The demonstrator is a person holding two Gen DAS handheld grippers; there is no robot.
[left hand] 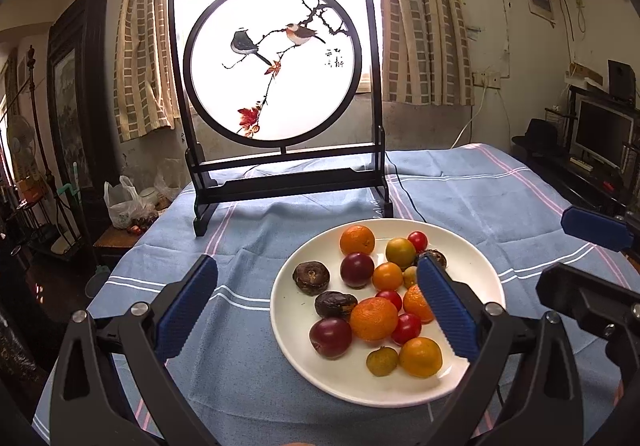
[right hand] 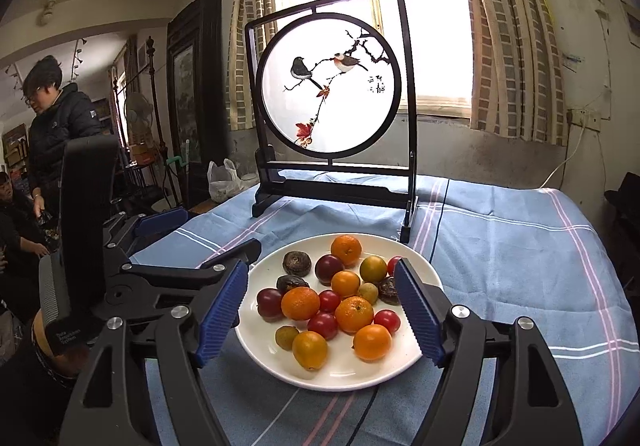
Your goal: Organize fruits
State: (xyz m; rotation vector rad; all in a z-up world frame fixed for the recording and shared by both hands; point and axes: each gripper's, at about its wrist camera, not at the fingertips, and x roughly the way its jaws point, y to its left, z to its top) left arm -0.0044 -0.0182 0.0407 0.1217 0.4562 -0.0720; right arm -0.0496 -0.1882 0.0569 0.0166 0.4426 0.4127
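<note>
You are holding both the left gripper (left hand: 316,306) and right gripper (right hand: 320,310) apart and empty, low in frame over the white plate (right hand: 340,374); crowded round fruit risks rolling off.

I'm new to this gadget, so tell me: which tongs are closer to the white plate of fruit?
Right, by a little. The right tongs open straight over the plate's near half, fruit showing between the pads. The left tongs sit off to the plate's left, with only one pad over it. Neither holds anything.
</note>
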